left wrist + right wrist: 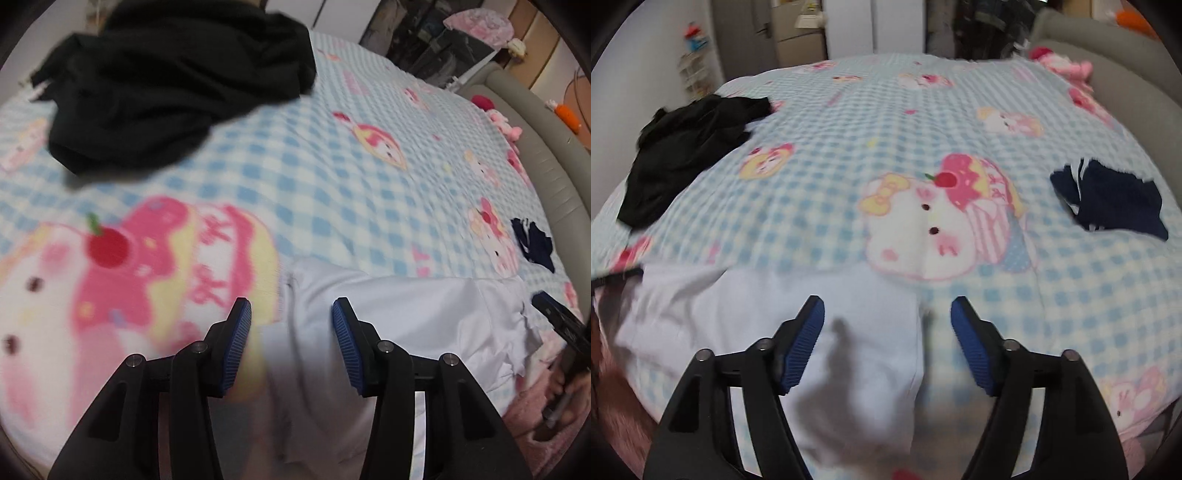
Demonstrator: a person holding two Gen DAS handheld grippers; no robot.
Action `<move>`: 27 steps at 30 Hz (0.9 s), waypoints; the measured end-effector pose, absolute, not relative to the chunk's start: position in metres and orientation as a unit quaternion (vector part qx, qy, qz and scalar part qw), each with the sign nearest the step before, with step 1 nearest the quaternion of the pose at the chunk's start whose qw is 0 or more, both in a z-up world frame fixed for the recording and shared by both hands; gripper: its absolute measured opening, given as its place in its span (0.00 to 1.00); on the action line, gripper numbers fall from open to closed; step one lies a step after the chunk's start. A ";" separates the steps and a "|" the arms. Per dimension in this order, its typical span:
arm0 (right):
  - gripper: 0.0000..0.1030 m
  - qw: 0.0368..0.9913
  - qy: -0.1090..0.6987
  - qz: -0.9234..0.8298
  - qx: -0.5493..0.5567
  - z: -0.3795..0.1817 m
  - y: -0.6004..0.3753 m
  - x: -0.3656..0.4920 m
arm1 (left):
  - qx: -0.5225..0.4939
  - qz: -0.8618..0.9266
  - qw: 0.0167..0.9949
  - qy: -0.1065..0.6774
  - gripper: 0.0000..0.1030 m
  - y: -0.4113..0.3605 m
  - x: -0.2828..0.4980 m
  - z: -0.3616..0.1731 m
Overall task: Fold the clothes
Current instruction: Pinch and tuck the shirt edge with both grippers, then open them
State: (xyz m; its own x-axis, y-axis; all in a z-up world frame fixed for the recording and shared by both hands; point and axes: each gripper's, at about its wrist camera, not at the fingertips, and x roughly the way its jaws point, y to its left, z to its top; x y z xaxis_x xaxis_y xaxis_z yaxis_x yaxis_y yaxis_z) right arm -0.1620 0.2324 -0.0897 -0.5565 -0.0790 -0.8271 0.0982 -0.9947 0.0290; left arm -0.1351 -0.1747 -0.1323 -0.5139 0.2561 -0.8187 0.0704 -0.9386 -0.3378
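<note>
Both tools, left point(291, 314) and right point(888, 314), hang released over the white garment point(775, 314).

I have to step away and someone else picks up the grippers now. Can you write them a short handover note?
Left gripper: open, holding nothing, over the left edge of the white garment.
Right gripper: open, holding nothing, over its right edge.
The white garment lies at the near edge of the bed. Black garment crumpled far left, navy garment at right.
Nothing looks neatly folded yet; all three remain.
</note>
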 end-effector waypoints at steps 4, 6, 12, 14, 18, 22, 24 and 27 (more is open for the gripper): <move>0.44 0.070 -0.010 -0.861 0.504 -0.114 0.229 -0.180 | -0.479 0.868 0.057 -0.116 0.16 -0.149 -0.140 -0.127; 0.32 0.079 0.000 -0.861 0.502 -0.117 0.221 -0.177 | -0.477 0.873 0.040 -0.097 0.12 -0.148 -0.148 -0.123; 0.39 0.056 0.037 -0.865 0.498 -0.122 0.220 -0.174 | -0.481 0.871 0.003 -0.097 0.11 -0.168 -0.156 -0.113; 0.43 0.062 0.028 -0.867 0.494 -0.116 0.220 -0.167 | -0.452 0.890 0.000 -0.056 0.12 -0.155 -0.137 -0.095; 0.48 0.075 0.010 -0.872 0.484 -0.106 0.221 -0.152 | -0.412 0.905 0.063 -0.083 0.26 -0.126 -0.106 -0.072; 0.57 0.086 0.004 -0.871 0.485 -0.105 0.218 -0.137 | -0.432 0.890 0.107 -0.100 0.26 -0.094 -0.093 -0.092; 0.57 0.087 -0.004 -0.871 0.484 -0.105 0.223 -0.134 | -0.470 0.877 0.072 -0.063 0.29 -0.087 -0.098 -0.117; 0.65 0.089 -0.016 -0.871 0.483 -0.104 0.230 -0.129 | -0.478 0.875 0.049 -0.052 0.29 -0.098 -0.091 -0.123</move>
State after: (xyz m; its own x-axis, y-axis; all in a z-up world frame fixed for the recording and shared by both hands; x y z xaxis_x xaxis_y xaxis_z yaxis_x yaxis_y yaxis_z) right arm -0.1290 0.2297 -0.1044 -0.5185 -0.1708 -0.8379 0.1400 -0.9836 0.1139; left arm -0.0915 -0.0977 -0.1233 -0.5375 0.1362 -0.8322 -0.0363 -0.9897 -0.1385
